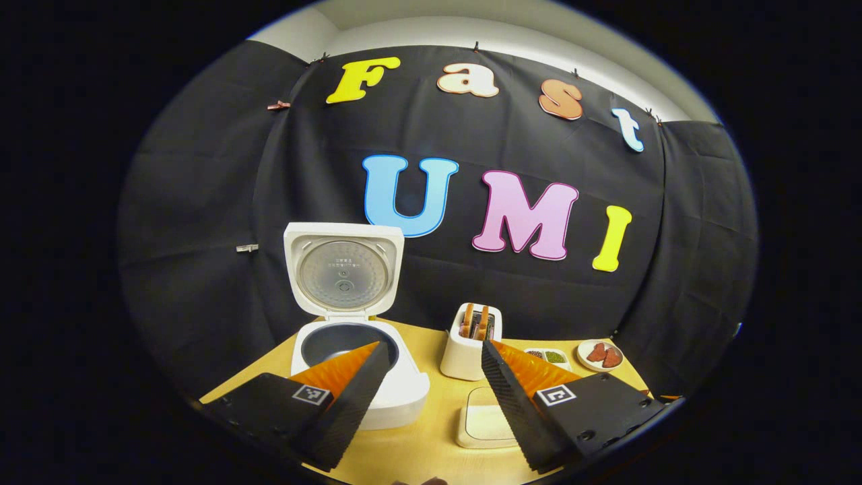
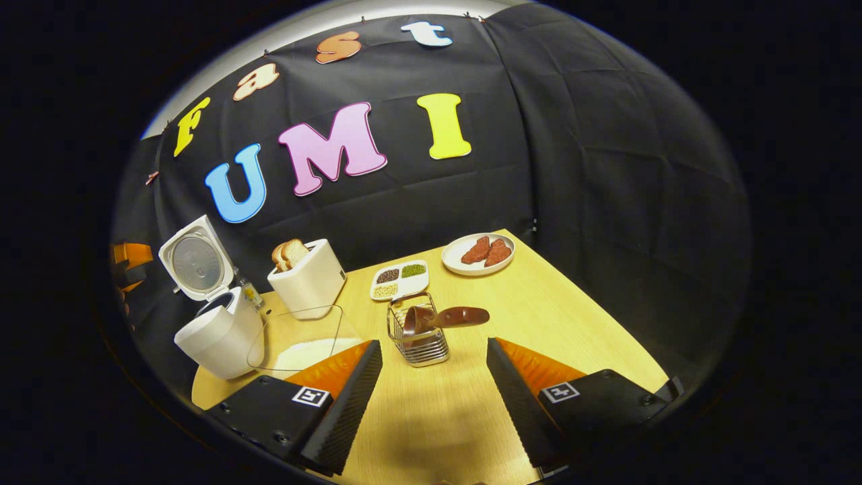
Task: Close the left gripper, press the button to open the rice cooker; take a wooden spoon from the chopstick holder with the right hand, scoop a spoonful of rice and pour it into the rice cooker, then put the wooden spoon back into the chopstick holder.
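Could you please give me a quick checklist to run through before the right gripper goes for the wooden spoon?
1. White rice cooker lid up: ok.
2. Dark wooden spoon resting in the wire chopstick holder: ok.
3. Right gripper open, holding nothing: ok.
4. Left gripper away from the spoon: ok.
5. Rice in the clear rectangular container: ok.
6. Spoon handle free to lift: cannot tell.

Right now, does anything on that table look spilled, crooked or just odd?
Nothing looks spilled or broken. The rice cooker stands with its lid up. The wooden spoon lies tilted across the wire chopstick holder rather than upright. Both grippers hang open, holding nothing.
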The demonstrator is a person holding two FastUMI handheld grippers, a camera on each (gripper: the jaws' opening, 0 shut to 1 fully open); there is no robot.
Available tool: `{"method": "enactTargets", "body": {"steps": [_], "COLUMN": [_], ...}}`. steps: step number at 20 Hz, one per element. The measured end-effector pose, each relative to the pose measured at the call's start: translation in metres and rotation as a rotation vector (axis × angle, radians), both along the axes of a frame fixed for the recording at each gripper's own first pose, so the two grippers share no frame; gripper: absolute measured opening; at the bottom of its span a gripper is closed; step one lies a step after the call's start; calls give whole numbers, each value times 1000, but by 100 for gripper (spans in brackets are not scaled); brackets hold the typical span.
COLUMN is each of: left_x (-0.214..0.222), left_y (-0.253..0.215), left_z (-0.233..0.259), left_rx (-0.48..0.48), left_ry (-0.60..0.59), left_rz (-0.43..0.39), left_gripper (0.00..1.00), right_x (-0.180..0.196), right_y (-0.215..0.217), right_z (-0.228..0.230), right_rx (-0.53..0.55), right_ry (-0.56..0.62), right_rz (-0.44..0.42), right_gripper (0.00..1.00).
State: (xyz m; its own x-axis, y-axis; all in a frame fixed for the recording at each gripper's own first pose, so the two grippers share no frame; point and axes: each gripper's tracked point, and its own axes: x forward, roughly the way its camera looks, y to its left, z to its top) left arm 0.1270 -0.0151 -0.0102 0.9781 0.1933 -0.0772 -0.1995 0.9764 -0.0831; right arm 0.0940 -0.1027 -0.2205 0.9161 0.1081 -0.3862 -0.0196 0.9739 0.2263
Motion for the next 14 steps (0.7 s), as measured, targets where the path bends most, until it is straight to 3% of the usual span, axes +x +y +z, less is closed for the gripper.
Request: {"method": "enactTargets", "body": {"steps": [14], "left_x": [11], "left_y": [-53], "left_z": [-13], "left_rx": [43], "left_ry": [77], "left_rz": [41], "left_gripper": [96], "right_x": [86], "right_y": [4], "right_z": [-56], "right_rx": [167], "right_ry": [67], "right_rz": [-19], "right_gripper": [96]}}
